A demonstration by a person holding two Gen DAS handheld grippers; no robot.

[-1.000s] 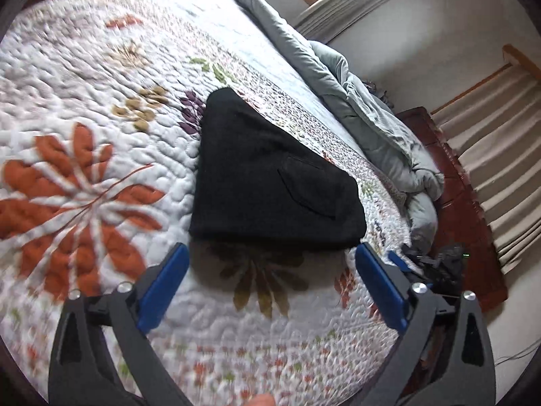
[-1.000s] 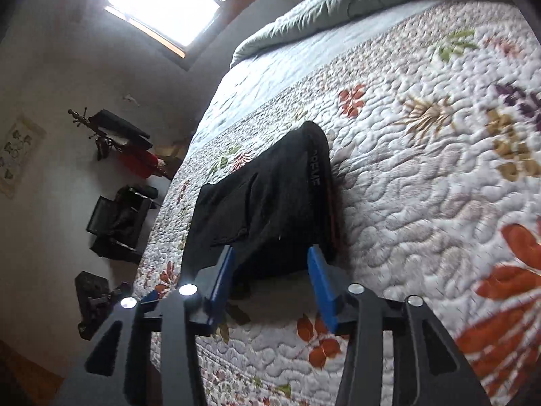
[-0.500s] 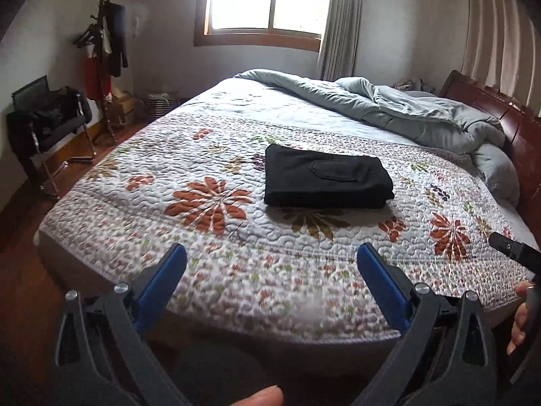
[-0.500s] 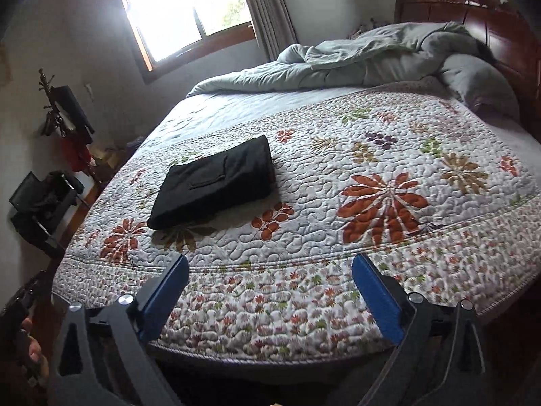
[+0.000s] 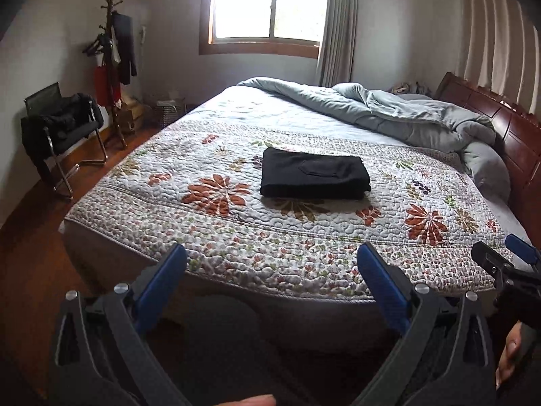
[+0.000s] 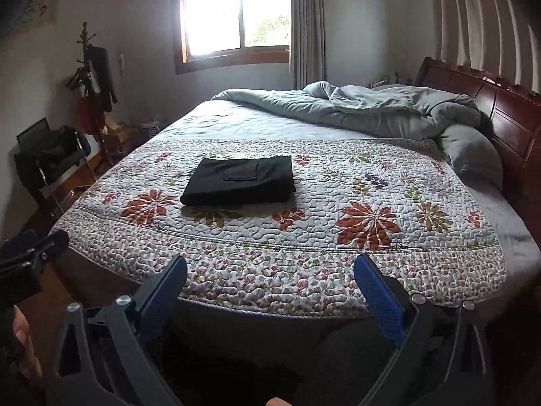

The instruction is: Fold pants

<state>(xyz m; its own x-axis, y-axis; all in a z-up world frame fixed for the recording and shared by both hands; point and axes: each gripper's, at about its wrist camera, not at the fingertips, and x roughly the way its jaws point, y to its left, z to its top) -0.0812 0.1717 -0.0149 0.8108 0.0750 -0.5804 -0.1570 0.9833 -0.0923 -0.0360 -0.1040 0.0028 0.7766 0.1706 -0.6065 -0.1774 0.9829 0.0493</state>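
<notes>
Folded black pants (image 5: 314, 177) on quilt (image 5: 304, 237); both hand-held grippers (image 5: 270, 270) (image 6: 270, 274) wide, empty.

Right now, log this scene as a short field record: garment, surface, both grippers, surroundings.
garment: black pants, folded into a compact rectangle, pocket facing up
surface: floral quilt on the bed, pants lying flat on it
left gripper: open, empty, back from the bed edge
right gripper: open, empty, back from the bed edge
bedding: grey duvet bunched near the headboard
room: window, coat rack, chair with dark clothes
</notes>
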